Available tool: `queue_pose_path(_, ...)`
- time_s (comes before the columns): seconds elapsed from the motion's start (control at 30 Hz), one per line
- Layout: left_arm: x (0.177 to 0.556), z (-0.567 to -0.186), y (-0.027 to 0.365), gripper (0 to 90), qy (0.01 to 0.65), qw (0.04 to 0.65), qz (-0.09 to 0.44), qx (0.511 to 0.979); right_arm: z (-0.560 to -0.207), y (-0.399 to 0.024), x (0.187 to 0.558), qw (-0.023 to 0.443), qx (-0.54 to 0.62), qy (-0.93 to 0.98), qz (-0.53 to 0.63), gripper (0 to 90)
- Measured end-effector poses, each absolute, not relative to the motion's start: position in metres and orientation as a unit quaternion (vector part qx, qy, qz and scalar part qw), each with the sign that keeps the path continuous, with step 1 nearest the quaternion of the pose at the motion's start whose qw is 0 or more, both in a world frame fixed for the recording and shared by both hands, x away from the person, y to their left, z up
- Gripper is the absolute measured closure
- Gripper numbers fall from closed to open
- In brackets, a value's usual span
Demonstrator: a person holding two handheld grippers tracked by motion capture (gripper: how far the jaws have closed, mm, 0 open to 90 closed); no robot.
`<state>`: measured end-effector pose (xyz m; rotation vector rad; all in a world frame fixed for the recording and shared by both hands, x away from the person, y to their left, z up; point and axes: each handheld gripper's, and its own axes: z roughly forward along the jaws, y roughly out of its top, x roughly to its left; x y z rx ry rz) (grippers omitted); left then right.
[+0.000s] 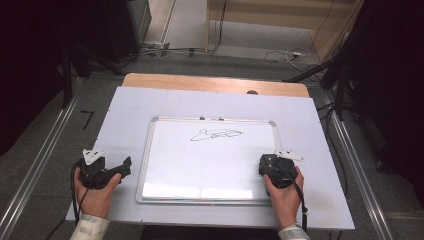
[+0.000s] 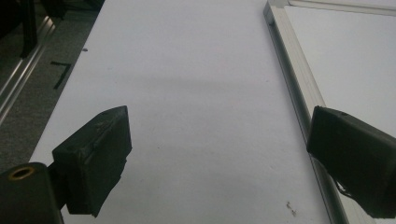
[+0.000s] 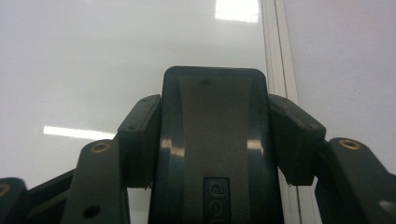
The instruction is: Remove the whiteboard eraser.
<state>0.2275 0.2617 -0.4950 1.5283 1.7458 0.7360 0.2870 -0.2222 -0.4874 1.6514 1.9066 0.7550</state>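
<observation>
Right gripper [image 3: 215,140]: jaws clamped on a black eraser [image 3: 212,140], low over the whiteboard's [image 1: 210,160] near right corner; hand behind it, wrist toward the table edge. Left gripper [image 2: 219,163]: jaws spread, nothing between, resting on the white table cover [image 1: 310,200] just left of the board frame. Scribble [image 1: 216,134] on the board's upper half. Grey carpet, cables beyond the table in the high view.

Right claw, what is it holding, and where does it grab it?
The right claw squeezes a black eraser by its two long sides, over the whiteboard. The left claw is open, holding nothing.
</observation>
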Motion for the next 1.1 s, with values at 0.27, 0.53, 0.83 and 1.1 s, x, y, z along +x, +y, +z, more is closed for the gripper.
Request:
queue_pose_path(0.27,0.227,-0.494,0.263,7.0,0.673,0.347,0.284,0.588,-0.486,-0.222,0.286,0.252,0.603,0.704,0.279,38.7)
queue_pose_path(0.53,0.227,-0.495,0.262,7.1,0.673,0.346,0.285,0.588,-0.465,-0.226,0.281,0.248,0.595,0.697,0.314,38.7)
queue_pose_path(0.83,0.227,-0.495,0.263,7.0,0.674,0.346,0.285,0.587,-0.453,-0.22,0.283,0.239,0.578,0.708,0.328,38.7)
queue_pose_path(1.1,0.227,-0.495,0.265,7.0,0.676,0.345,0.283,0.586,-0.448,-0.207,0.293,0.242,0.559,0.72,0.331,38.8)
